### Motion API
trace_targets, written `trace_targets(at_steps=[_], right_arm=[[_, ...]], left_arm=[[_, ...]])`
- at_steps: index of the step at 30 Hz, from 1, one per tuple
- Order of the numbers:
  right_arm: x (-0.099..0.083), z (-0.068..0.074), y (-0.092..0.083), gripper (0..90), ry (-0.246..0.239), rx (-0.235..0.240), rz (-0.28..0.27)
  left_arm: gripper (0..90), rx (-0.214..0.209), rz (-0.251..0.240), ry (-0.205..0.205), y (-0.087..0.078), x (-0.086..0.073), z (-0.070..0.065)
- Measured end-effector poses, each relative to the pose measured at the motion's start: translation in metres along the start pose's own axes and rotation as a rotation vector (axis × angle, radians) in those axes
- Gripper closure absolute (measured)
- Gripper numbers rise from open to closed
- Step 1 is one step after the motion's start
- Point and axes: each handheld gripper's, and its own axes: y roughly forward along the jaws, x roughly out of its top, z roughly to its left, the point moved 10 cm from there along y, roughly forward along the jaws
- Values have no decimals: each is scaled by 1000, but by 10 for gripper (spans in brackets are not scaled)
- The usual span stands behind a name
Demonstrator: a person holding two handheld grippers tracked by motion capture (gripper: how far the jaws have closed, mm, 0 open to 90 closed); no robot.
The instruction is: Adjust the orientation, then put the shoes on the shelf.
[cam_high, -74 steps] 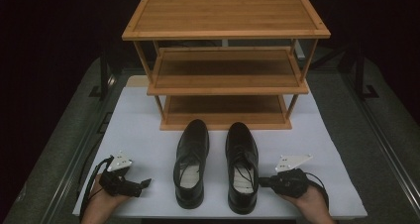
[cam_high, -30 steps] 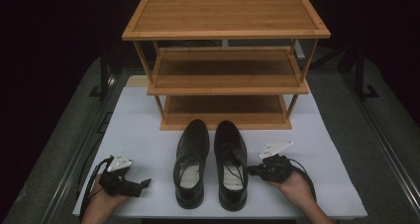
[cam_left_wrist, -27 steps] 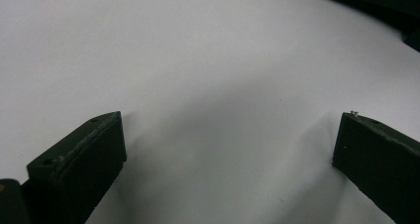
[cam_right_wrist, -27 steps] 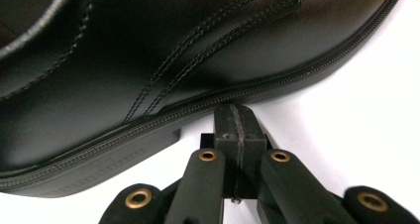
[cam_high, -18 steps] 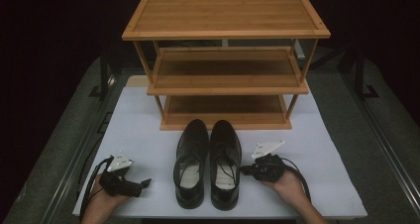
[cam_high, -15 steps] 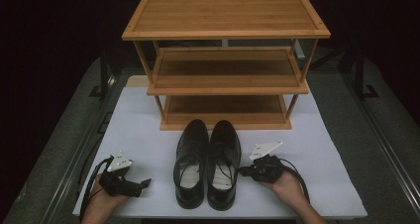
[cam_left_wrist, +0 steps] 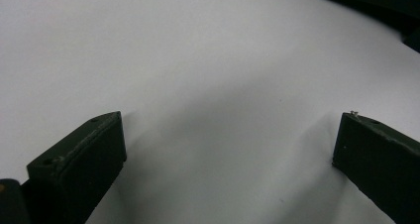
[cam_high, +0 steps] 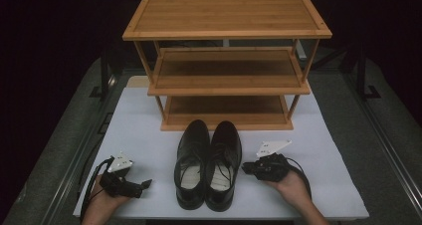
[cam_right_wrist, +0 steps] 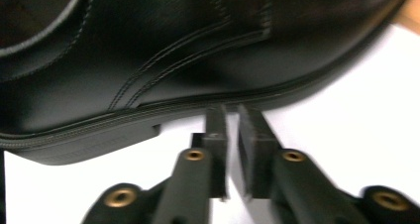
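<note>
**Right tongs at the sole of the right shoe, pair side by side before the rack**

From the high view I see the two black leather lace-up shoes standing together on the white table top (cam_high: 149, 130), toes toward the bamboo shoe rack (cam_high: 226, 60), heels toward me. The left shoe (cam_high: 191, 163) and the right shoe (cam_high: 224, 163) touch along their inner sides. Both sit just in front of the rack's lowest shelf, not on it.

My right gripper (cam_high: 247, 168) lies low on the table at the outer side of the right shoe, near its middle, its tips pointing at the shoe. In the right gripper view the jaws stand narrow, with only a slim gap between the pads, and nothing is between them. They have just been opening a little from fully closed. Their tips reach the welt of the right shoe (cam_right_wrist: 148, 60), just ahead of the heel block; I cannot tell whether they touch it or stop just short.

My left gripper (cam_high: 145, 184) rests on the table well apart from the left shoe, toward the near left corner. In the left gripper view its jaws stand wide, with bare white table top (cam_left_wrist: 208, 75) between them and nothing held.
</note>
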Motion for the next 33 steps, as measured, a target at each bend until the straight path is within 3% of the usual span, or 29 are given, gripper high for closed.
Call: trace_targets(at_steps=[2, 7, 10, 16, 24, 33], right_arm=[[0, -4, -5, 646, 8, -30, -4], [5, -9, -17, 468, 49, -50, -41], [11, -9, -25, 419, 63, -61, -65], [16, -4, -37, 370, 79, -68, -81], [37, 7, -48, 350, 74, -60, -141], [60, 18, -38, 346, 46, -32, -162]], left_arm=[[0, 0, 1, 0, 0, 0, 0], [0, 2, 5, -8, -1, 2, -1], [18, -9, -6, -16, -4, 7, -2], [135, -46, -71, -22, -19, 32, -10], [146, -99, -162, 21, -35, 76, -27], [160, -158, -202, 83, -32, 116, -49]])
